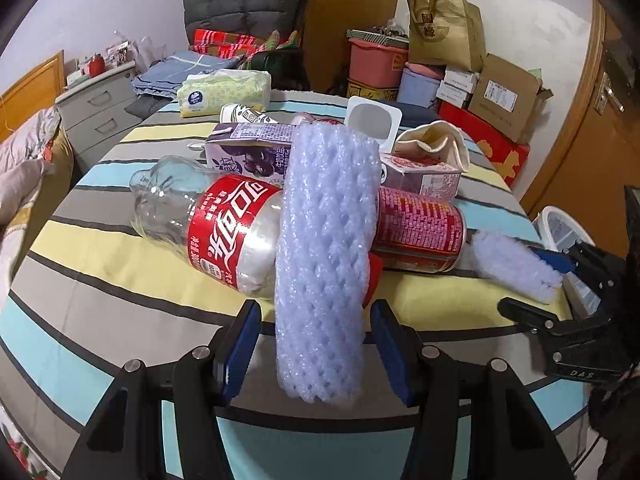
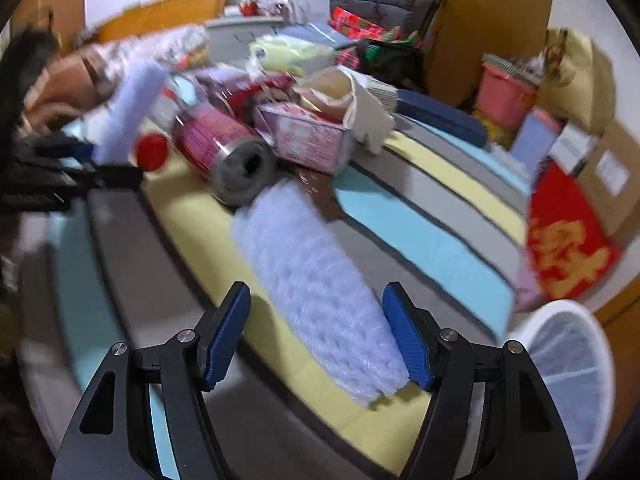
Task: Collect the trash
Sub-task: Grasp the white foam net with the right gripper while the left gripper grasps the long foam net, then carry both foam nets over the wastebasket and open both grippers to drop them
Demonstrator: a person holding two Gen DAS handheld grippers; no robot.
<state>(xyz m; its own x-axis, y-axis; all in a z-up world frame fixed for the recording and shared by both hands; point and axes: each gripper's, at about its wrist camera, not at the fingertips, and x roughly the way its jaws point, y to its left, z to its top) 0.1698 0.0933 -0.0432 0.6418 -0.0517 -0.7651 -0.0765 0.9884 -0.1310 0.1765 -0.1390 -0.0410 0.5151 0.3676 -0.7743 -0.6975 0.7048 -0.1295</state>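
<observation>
A pale lilac foam net sleeve (image 1: 320,240) stands tilted between the blue pads of my left gripper (image 1: 316,306), which is shut on it; its upper end leans on a clear cola bottle (image 1: 224,220) and a red can (image 1: 416,228). In the right wrist view the left gripper (image 2: 100,160) holds that sleeve (image 2: 128,108) upright. A second foam net sleeve (image 2: 316,292) lies on the striped tablecloth (image 2: 420,240) between the fingers of my right gripper (image 2: 317,286), whose jaws are open around it. The right gripper (image 1: 536,284) also shows at the right edge of the left wrist view.
Behind the can lie a purple carton (image 1: 248,152), a pink carton (image 1: 424,180), a cream cloth (image 1: 436,144), a white cup (image 1: 370,122) and a tissue pack (image 1: 224,94). A white lined bin (image 2: 568,380) stands off the table's right edge. Boxes and bags are stacked beyond.
</observation>
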